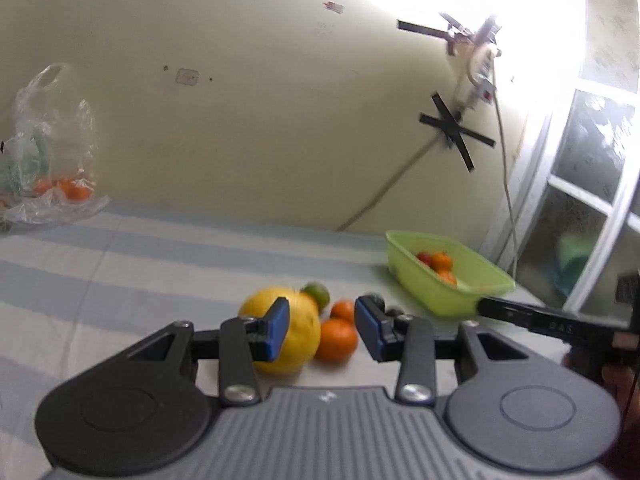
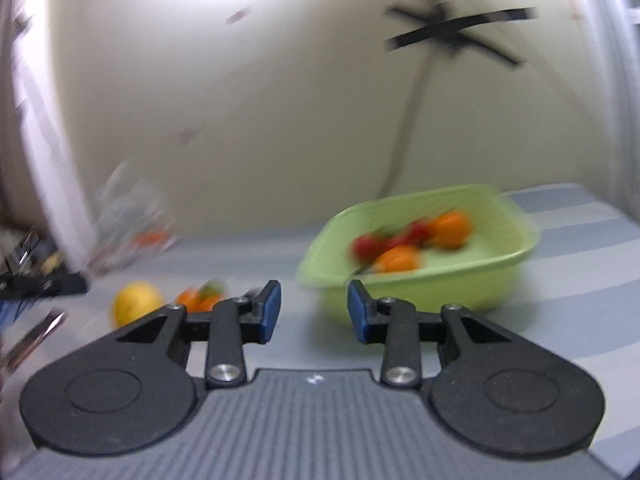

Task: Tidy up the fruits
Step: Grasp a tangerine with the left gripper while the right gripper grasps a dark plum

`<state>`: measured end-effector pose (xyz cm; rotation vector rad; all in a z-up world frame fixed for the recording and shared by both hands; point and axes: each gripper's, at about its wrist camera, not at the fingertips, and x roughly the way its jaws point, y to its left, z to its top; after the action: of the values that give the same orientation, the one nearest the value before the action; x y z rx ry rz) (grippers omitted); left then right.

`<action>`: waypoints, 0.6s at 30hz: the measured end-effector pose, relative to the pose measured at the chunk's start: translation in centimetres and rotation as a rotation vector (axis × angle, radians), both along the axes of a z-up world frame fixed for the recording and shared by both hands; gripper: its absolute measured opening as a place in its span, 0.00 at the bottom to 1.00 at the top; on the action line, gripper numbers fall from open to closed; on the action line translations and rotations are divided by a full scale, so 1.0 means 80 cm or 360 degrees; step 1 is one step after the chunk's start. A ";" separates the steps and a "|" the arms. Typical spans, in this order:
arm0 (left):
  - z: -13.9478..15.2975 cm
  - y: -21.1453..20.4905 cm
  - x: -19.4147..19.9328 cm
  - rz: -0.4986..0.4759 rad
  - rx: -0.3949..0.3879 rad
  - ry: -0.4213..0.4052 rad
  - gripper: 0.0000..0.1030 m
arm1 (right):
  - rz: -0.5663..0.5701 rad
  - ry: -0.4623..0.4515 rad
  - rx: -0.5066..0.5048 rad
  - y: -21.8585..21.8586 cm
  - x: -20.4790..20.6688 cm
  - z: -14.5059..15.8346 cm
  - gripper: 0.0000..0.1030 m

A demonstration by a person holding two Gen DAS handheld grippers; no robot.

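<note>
The left gripper (image 1: 322,330) hung over the striped counter (image 1: 120,272) with its jaws spread and nothing between them, aimed at the loose cluster of fruit: a large yellow fruit (image 1: 298,336), two oranges (image 1: 338,340) touching beside it on the right, and a green lime (image 1: 318,294) just behind. The right gripper (image 2: 314,312) was also spread and empty, near the front wall of the green basin (image 2: 420,284), which sat to the right and already held oranges and red fruit (image 2: 370,246). A plastic bag (image 1: 52,152) with more oranges lay far left. Because the fruits were packed together, jaws closing on one orange would likely nudge its neighbour or the lime and send them rolling across the cloth, perhaps off the counter. The yellow fruit looked too wide for the present jaw gap, so a pinch there might slip off its rounded skin. Both views were smeared, suggesting fast travel; an approach at that pace could overshoot or knock the basin.
</note>
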<state>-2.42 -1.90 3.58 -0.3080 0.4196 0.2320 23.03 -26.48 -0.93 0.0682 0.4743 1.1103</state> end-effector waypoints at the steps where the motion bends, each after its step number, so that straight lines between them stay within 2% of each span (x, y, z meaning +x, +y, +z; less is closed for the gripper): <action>1: -0.003 -0.002 -0.003 -0.0014 0.0012 0.0003 0.35 | 0.0062 -0.0008 -0.0036 0.010 -0.011 -0.001 0.38; 5: -0.016 -0.006 -0.011 -0.0080 -0.0024 -0.0002 0.35 | 0.0257 -0.0069 -0.0164 0.053 -0.044 -0.002 0.38; 8: -0.029 -0.008 -0.005 -0.0136 -0.0057 0.0041 0.34 | 0.0324 -0.0166 -0.0247 0.080 -0.065 -0.002 0.38; 10: -0.038 -0.011 0.004 -0.0172 -0.0056 0.0094 0.34 | 0.0286 -0.0216 -0.0288 0.094 -0.066 -0.003 0.38; 13: -0.049 -0.012 0.018 -0.0221 -0.0056 0.0150 0.31 | 0.0169 -0.0217 -0.0327 0.103 -0.054 -0.004 0.38; 17: -0.055 -0.003 0.033 -0.0184 -0.0047 0.0174 0.31 | 0.0072 -0.0215 -0.0354 0.102 -0.038 -0.008 0.38; 18: -0.054 0.001 0.036 -0.0169 -0.0049 0.0168 0.28 | 0.0061 -0.0212 -0.0358 0.103 -0.034 -0.008 0.38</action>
<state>0.43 -1.78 -0.74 -0.3035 0.5426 0.1386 20.34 -18.25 -1.60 -0.2112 0.4797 1.0851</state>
